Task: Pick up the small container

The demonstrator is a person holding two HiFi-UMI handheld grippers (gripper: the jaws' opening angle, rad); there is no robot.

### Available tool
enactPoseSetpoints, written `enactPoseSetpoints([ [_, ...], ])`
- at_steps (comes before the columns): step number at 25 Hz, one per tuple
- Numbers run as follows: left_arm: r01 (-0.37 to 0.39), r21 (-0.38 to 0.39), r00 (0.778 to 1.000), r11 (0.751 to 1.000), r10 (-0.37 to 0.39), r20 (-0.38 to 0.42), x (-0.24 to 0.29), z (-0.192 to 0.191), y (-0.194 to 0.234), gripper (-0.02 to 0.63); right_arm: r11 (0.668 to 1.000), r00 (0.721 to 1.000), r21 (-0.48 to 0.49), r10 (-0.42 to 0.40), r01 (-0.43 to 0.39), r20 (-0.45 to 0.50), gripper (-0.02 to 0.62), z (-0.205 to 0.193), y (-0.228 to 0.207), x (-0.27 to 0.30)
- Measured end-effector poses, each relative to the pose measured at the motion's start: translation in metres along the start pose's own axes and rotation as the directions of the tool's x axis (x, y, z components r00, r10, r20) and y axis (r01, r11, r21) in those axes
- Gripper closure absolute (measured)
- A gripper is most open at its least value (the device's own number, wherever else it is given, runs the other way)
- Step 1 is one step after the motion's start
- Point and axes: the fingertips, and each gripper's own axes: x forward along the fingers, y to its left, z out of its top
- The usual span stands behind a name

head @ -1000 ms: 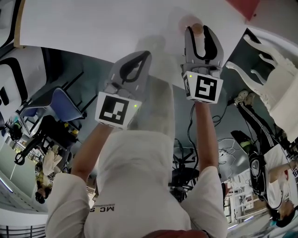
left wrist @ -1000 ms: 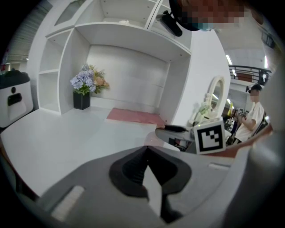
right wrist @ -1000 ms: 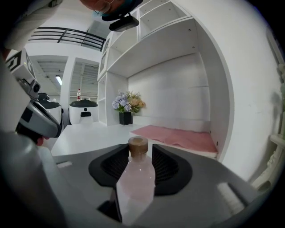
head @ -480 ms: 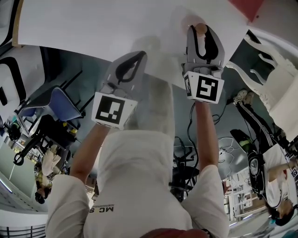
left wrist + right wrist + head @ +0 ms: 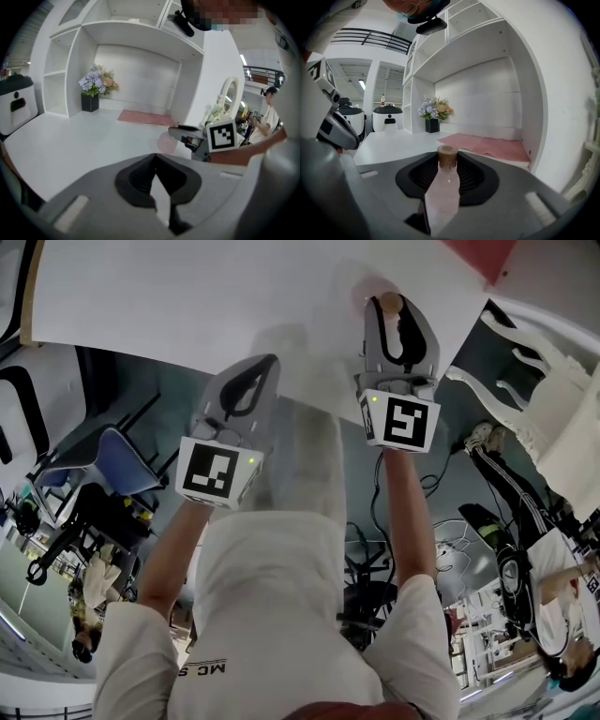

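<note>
Pink bottle [image 5: 442,187], small, translucent, with a brown cork-like stopper: one.
Grey hand-held two-jaw grippers: two. They are the left gripper [image 5: 270,362] and the right gripper [image 5: 389,306], whose jaws are closing with the bottle between them.
Black square vase of purple and peach flowers [image 5: 432,114]: one.
Flat pink rectangular mat [image 5: 487,145]: one.
White rounded machines with dark fronts [image 5: 387,118]: two, side by side.
White table top [image 5: 70,140]: one.

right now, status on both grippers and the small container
Right gripper closing on small container, upright between its jaws. Left gripper shut, empty, off to the side. Nothing in the way.
</note>
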Motion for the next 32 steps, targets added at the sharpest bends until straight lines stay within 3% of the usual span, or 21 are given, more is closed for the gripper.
enactPoseSetpoints([
  [12, 0.001, 0.018, 0.999, 1.000, -0.002, 0.036, -0.031, 0.032, -0.007, 0.607, 0.996, 0.995, -0.007, 0.089, -0.089, -0.042, 0.472, 0.031, 0.024, -0.034],
  [32, 0.041, 0.064, 0.984, 0.997, -0.051, 0.171, -0.133, 0.144, -0.038, 0.607, 0.980, 0.980, -0.026, 0.197, -0.196, 0.015, 0.472, 0.194, 0.082, -0.136],
])
